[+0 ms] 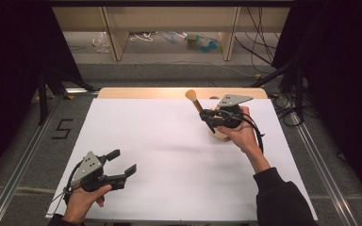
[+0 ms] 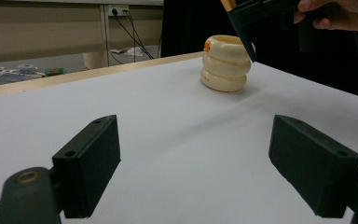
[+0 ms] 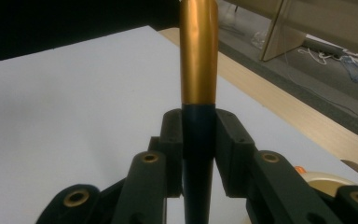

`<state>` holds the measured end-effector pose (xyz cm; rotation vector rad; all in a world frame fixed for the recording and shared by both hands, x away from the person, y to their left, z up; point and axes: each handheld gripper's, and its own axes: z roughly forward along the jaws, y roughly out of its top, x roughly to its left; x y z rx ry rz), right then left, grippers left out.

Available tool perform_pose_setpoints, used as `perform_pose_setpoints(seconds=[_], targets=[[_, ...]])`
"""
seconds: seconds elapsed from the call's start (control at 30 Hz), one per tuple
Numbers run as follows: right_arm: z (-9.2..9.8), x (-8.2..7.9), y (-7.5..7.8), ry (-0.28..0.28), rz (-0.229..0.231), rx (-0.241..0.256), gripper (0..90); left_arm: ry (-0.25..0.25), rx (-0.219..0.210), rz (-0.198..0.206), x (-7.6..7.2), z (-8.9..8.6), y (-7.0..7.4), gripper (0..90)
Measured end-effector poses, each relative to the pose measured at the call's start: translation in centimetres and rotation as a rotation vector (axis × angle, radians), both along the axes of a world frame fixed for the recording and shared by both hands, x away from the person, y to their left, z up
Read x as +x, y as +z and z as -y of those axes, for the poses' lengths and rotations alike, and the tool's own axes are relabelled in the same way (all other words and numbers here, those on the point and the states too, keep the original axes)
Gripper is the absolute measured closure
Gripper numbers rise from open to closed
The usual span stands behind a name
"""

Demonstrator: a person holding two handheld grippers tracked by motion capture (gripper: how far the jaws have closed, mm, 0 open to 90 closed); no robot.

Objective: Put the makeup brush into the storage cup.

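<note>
Covering the table [image 1: 169, 92], white sheet [image 1: 169, 155], cluttered floor [image 1: 179, 63] behind

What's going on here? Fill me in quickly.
A person at a white table works with a gripper in each hand. The right gripper is shut on the dark handle of a makeup brush and holds it just above a cream ribbed holder at the far right of the table, tip pointing down toward its opening. The left gripper rests open near the front left corner, holding nothing.
</note>
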<state>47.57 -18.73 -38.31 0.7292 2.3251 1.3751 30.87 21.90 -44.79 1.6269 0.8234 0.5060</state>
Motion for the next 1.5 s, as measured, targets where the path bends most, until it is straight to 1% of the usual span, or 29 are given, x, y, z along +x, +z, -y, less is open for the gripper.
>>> perform_pose_setpoints(seconds=[0.07,0.13,0.2,0.23,0.27,0.3,0.33,0.4,0.43,0.53,0.57,0.6,0.67,0.73,0.77,0.8,0.83,1.0,1.03,1.1,1.13,1.23,1.3,1.43,1.47,1.5], targets=[[0.3,0.0,0.2,-0.016,0.009,0.018,74.6,0.0,0.001,-0.001,0.0,0.0,0.0,16.4],[0.5,0.1,0.3,-0.018,0.012,0.047,74.6,0.001,0.0,0.0,0.0,0.0,0.0,16.4],[0.8,0.1,0.5,-0.029,0.017,0.06,74.6,0.0,0.001,-0.001,0.0,0.0,0.0,16.4],[0.9,0.1,0.6,-0.034,0.023,0.08,74.6,0.0,0.0,-0.001,0.0,0.0,0.0,16.4],[1.1,0.1,0.7,-0.035,0.021,0.082,74.6,0.0,0.001,-0.001,0.0,0.0,0.0,16.4],[1.1,0.2,0.7,-0.04,0.028,0.095,74.6,0.0,0.001,0.0,0.0,0.0,0.0,16.4],[1.3,0.2,0.8,-0.047,0.027,0.092,74.6,0.0,0.001,0.0,0.0,0.0,0.0,16.4],[1.5,0.3,0.8,-0.048,0.025,0.114,74.6,0.0,0.001,-0.001,0.0,0.0,0.0,16.4],[1.7,0.3,0.8,-0.063,0.037,0.109,74.6,0.0,0.0,-0.001,0.0,0.0,0.0,16.4],[2.0,0.4,1.0,-0.07,0.035,0.127,74.6,0.0,0.0,-0.001,0.0,0.0,0.0,16.4],[2.1,0.4,1.0,-0.073,0.045,0.135,74.6,0.0,0.0,-0.001,0.0,0.0,0.0,16.4],[2.3,0.4,1.1,-0.081,0.04,0.128,74.6,0.0,-0.001,-0.001,0.0,0.0,0.0,16.4],[2.4,0.5,1.2,-0.09,0.047,0.135,74.6,0.0,0.0,-0.003,0.0,0.0,0.0,16.4],[2.6,0.7,1.2,-0.1,0.074,0.139,74.6,0.0,0.0,-0.003,0.0,0.1,0.0,16.4],[2.7,0.7,1.2,-0.105,0.056,0.143,74.6,0.0,-0.001,-0.003,0.0,0.1,0.0,16.4],[2.8,0.8,1.2,-0.106,0.06,0.145,74.6,0.0,0.0,-0.003,0.0,0.0,0.0,16.4],[3.0,0.9,1.3,-0.112,0.082,0.148,74.6,0.0,0.0,-0.002,0.0,0.0,0.0,16.4],[3.6,1.2,1.5,-0.136,0.092,0.164,74.6,0.001,0.0,-0.005,0.0,0.1,-0.1,16.4],[3.7,1.3,1.5,-0.133,0.097,0.17,74.6,0.002,0.0,-0.005,0.0,0.1,-0.1,16.4],[3.9,1.3,1.7,-0.142,0.101,0.166,74.6,0.002,0.001,-0.005,0.0,0.1,-0.1,16.4],[3.9,1.3,1.7,-0.146,0.109,0.17,74.6,0.002,0.0,-0.005,0.0,0.1,-0.1,16.4],[4.2,1.5,1.8,-0.156,0.107,0.17,74.6,0.001,0.0,-0.004,0.0,0.1,-0.1,16.4],[4.3,1.6,1.8,-0.162,0.118,0.176,74.6,0.002,0.001,-0.005,0.0,0.1,-0.1,16.4],[4.7,1.9,1.7,-0.18,0.115,0.185,74.6,0.002,0.002,-0.005,0.0,0.1,-0.1,16.4],[4.7,2.0,1.7,-0.19,0.121,0.189,74.6,0.002,0.001,-0.005,0.0,0.1,-0.1,16.4],[4.9,2.1,1.7,-0.186,0.111,0.189,74.6,0.002,0.001,-0.005,0.0,0.1,-0.1,16.4]])
